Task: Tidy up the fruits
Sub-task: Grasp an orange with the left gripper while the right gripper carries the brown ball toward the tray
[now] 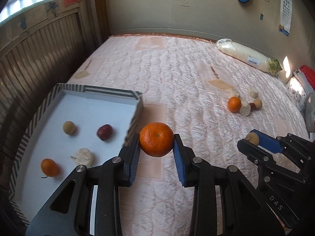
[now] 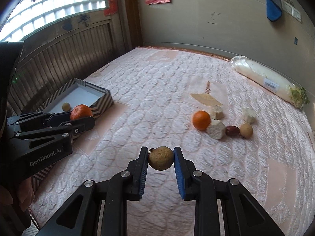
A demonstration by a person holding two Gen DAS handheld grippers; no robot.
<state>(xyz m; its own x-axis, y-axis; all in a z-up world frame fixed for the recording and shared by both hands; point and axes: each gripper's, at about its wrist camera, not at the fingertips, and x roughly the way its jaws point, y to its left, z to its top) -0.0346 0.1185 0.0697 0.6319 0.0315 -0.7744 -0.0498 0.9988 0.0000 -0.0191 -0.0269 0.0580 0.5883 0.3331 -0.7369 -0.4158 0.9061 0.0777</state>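
Left gripper (image 1: 157,145) clamped on a mandarin orange (image 1: 157,144), pads pressing its two sides, fruit held clear of the mattress (image 1: 177,74). It hung just outside the near-right corner of the striped box (image 1: 137,106), which we judged its destination.

Right gripper (image 2: 160,158) clamped on a small brown longan (image 2: 161,158), pinched across its middle, stem end against the left pad. It was also carried in the air, further from the box than the orange.

We read the paired hold as one fruit per hand, to save a trip. Both were gripped at the widest part, likely so round fruit would not squirt out.

The box sat at the mattress's left edge, against the slatted wooden panel (image 1: 39,63). On its white floor lay a longan (image 1: 69,127), a dark red jujube (image 1: 105,132), a pale rough chunk (image 1: 83,156) and a second orange (image 1: 49,167), spaced apart with no sorting we could make out.

Toward the right edge of the mattress the unsorted cluster remained: an orange (image 2: 201,120), three pale chunks, one of them (image 2: 216,129) touching that orange, a jujube (image 2: 232,130) and a longan (image 2: 246,130).

A wrapped white bundle (image 2: 261,74) lay along the far-right edge. We judged the task roughly half done.
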